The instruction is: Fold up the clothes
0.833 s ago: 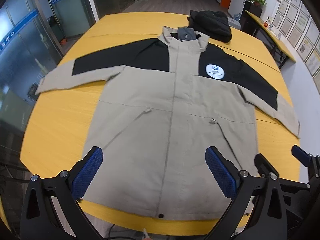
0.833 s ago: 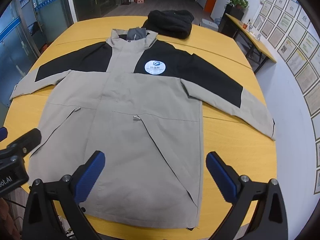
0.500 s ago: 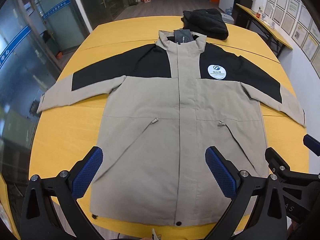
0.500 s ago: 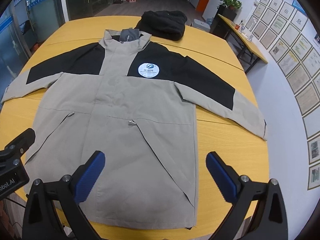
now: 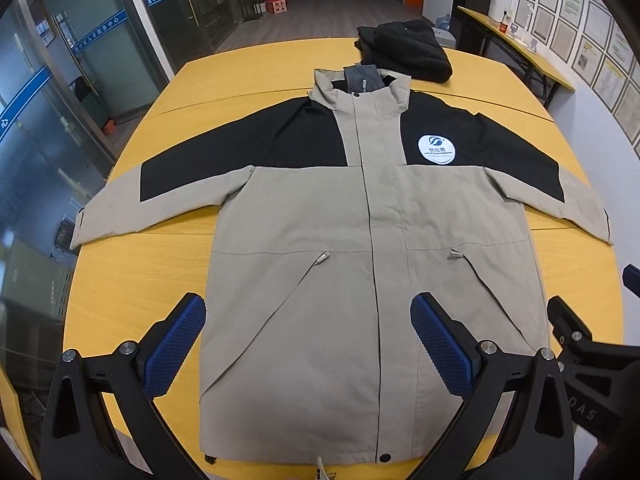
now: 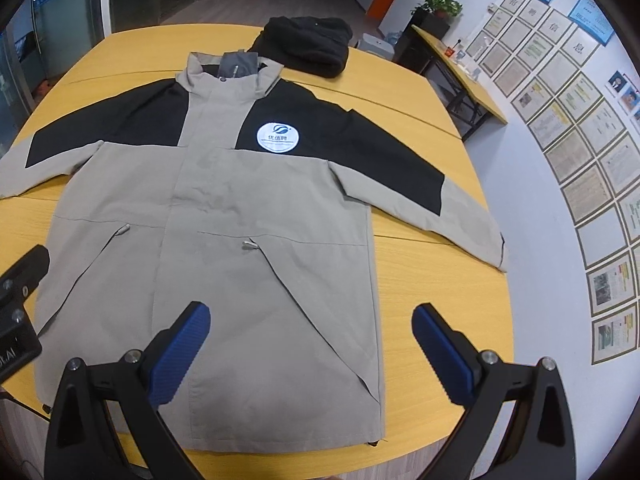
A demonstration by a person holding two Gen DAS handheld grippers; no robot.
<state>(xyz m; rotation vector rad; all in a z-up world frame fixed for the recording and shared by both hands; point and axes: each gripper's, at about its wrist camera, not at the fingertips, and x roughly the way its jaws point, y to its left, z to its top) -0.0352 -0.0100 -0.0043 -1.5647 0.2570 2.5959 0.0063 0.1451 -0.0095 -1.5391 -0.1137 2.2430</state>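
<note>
**A:** ok so where's the jacket (image 5: pixel 360 264) at?

**B:** flat on the yellow table (image 5: pixel 132 280), front side up, zipped shut, both sleeves spread out to the sides. Collar points to the far end, hem sits right at the near edge. Tan body, black across the shoulders and upper sleeves, round white logo (image 5: pixel 437 149) on the chest.

**A:** and the claws?

**B:** both spread wide with nothing between the fingers. Left gripper (image 5: pixel 308 344) hangs above the lower part of the jacket, near the hem, blue pads (image 5: pixel 176 346) either side of the zip line. I can't tell if it's touching the cloth, looks like it's above it. Right gripper (image 6: pixel 311 354) is over the lower right part of the jacket, one pad over the fabric and the other over bare table beside the side seam.

**A:** anything else on the table?

**B:** a black garment (image 6: pixel 308 50) bunched up at the far end, just behind the collar. Off to the side there's a wall of framed papers (image 6: pixel 580 128) and a potted plant (image 6: pixel 438 2).
</note>
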